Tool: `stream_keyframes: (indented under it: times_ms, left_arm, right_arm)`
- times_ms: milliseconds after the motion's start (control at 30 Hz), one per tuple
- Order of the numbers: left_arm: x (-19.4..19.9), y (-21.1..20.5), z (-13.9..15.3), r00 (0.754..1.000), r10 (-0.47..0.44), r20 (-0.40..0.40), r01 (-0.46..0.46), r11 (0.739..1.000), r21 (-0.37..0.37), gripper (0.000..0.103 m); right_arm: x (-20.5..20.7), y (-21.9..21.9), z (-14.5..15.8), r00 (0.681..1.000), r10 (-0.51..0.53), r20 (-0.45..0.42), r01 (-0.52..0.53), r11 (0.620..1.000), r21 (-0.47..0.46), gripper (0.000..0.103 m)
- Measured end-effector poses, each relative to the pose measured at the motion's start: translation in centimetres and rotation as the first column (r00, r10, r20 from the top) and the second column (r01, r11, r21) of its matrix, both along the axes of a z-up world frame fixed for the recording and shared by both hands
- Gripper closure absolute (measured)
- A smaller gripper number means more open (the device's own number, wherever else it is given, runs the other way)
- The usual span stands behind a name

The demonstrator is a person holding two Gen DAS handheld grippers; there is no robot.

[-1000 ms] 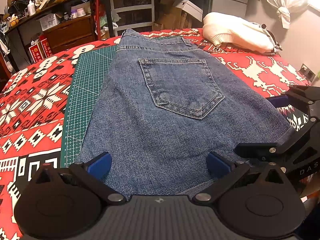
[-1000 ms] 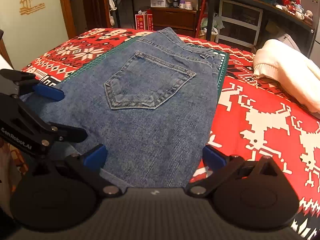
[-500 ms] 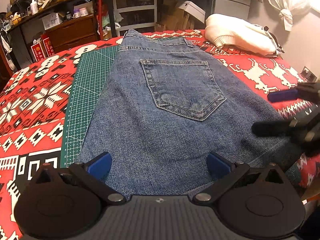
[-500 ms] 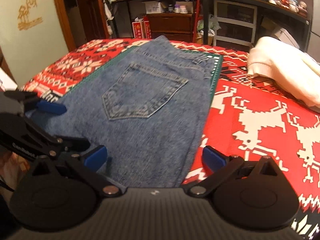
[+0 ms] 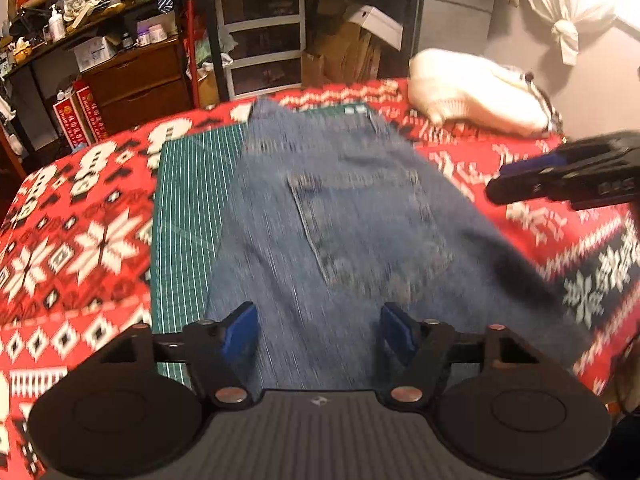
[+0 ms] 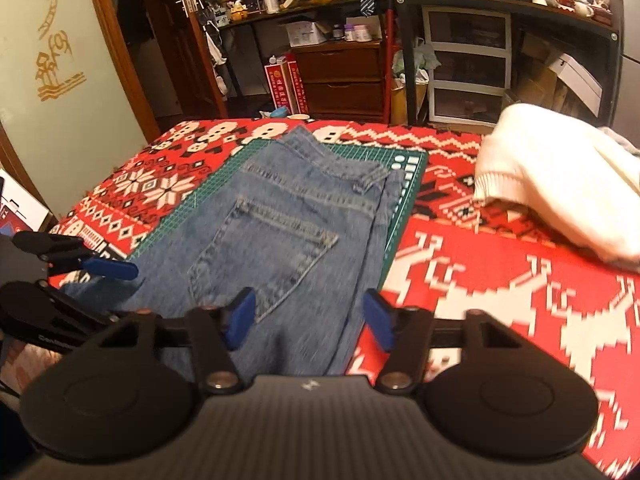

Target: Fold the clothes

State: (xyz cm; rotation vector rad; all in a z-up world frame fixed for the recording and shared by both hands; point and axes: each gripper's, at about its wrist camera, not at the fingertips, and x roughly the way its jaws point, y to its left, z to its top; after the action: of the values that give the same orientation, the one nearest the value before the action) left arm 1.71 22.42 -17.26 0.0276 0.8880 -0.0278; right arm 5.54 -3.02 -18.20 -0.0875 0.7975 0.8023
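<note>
Both sets of jaws are wide apart with nothing in them. The left gripper (image 5: 318, 330) hangs over the near end of the jeans (image 5: 352, 236), and the right gripper (image 6: 308, 320) is over their right side. Compared with a second ago, both have lifted and pulled back from the denim, and the left view is smeared with motion.

The jeans lie flat, back pocket up, on the green cutting mat (image 6: 404, 196) in the middle of the bed (image 6: 500, 280), waistband toward the far edge. They look folded lengthwise already, though I can't say whether another fold is coming. A white sweater (image 6: 560, 192) sits by the far right corner.
</note>
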Motion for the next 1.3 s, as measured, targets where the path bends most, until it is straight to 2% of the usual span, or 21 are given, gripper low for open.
stream_keyframes:
  times_ms: [167,300,433,600,700,833,933,1000,1133,1300]
  left_arm:
    - [3.3,2.2,1.2,1.0,0.031,-0.001,-0.031,0.999,-0.02,0.056]
    - [6.1,4.2,1.5,0.997,0.072,-0.008,-0.072,0.997,-0.033,0.058]
    - [8.2,6.2,0.6,0.99,0.136,-0.048,-0.14,0.985,-0.099,0.057]
    - [9.7,6.6,-0.7,0.987,0.139,-0.084,-0.147,0.984,-0.102,0.057]
    - [10.3,6.6,-1.4,0.985,0.138,-0.104,-0.148,0.984,-0.101,0.057]
    - [10.3,6.7,-1.9,0.988,0.114,-0.107,-0.128,0.983,-0.129,0.057]
    - [10.2,6.6,-2.0,0.99,0.099,-0.098,-0.112,0.984,-0.135,0.057]
    - [10.2,6.5,-2.0,0.991,0.095,-0.096,-0.107,0.985,-0.135,0.057]
    - [10.2,6.7,-2.1,0.989,0.106,-0.099,-0.12,0.982,-0.145,0.057]
    - [10.2,6.5,-2.2,0.988,0.114,-0.099,-0.127,0.982,-0.141,0.057]
  right_arm:
    - [4.4,0.5,-0.2,0.996,-0.036,-0.084,0.039,0.998,0.038,0.067]
    - [8.2,0.8,-1.2,0.983,-0.092,-0.157,0.103,0.993,0.065,0.069]
    - [10.9,1.4,-2.6,0.973,-0.086,-0.214,0.108,0.99,0.091,0.069]
    - [14.0,2.2,-3.7,0.964,-0.085,-0.253,0.127,0.98,0.152,0.072]
    - [15.6,3.3,-4.3,0.96,-0.084,-0.267,0.128,0.98,0.153,0.072]
    - [16.8,4.6,-5.4,0.951,-0.11,-0.287,0.147,0.983,0.108,0.071]
    - [17.1,4.5,-6.1,0.94,-0.125,-0.316,0.175,0.975,0.133,0.07]
    - [16.8,4.4,-6.1,0.939,-0.122,-0.32,0.174,0.975,0.138,0.073]
    - [14.9,5.1,-5.0,0.973,-0.076,-0.22,0.105,0.987,0.124,0.075]
    - [15.9,4.9,-6.3,0.944,-0.11,-0.31,0.163,0.975,0.15,0.074]
